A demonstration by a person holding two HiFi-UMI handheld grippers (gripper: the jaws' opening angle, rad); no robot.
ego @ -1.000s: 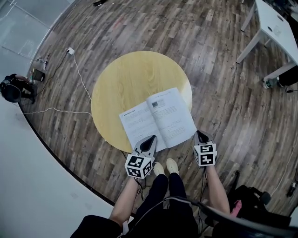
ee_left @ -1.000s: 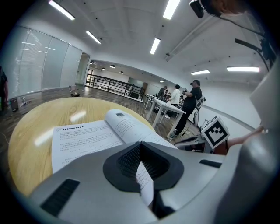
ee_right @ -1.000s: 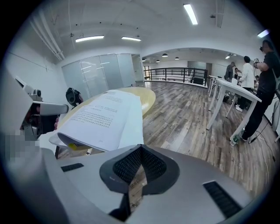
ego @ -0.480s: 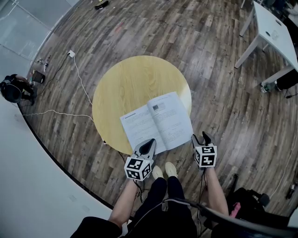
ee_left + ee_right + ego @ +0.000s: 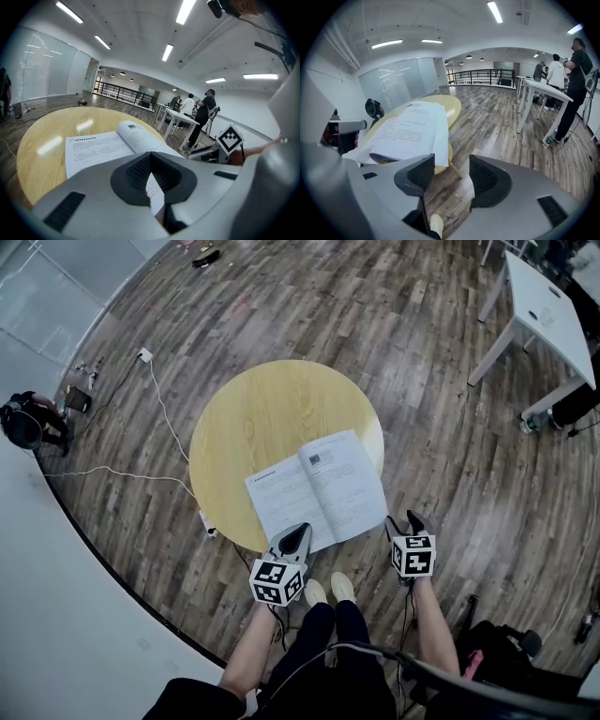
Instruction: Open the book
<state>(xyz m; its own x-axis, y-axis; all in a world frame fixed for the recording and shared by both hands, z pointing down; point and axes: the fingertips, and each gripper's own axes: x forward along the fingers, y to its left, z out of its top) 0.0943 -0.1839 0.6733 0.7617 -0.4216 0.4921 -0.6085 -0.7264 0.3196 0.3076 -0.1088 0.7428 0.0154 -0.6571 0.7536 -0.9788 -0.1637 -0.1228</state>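
From my remote station I see the book (image 5: 314, 488) lying open, pages up, on the round yellow desk (image 5: 262, 418). It sits at the side of the desk nearest to the person, and its near edge and right corner hang a little over the rim. The left gripper (image 5: 298, 532) reaches onto the near edge of the left page. In the left gripper view its jaws are closed together, and a narrow strip of printed page stands in the slit between the pads, so I read them as gripping the book there. The right gripper (image 5: 404, 519) hangs just beside the right near corner of the book, off the desk and above the wooden floor (image 5: 441, 427), without touching the paper. Its jaws have just been opening and now stand wide apart. In the right gripper view nothing is between them; only floor boards and the tip of a shoe (image 5: 436, 225) show through the gap, and the book is ahead and to the left. A white cable (image 5: 159, 395) runs over the floor at the left of the desk, and a white table (image 5: 544, 296) stands well apart at the upper right.
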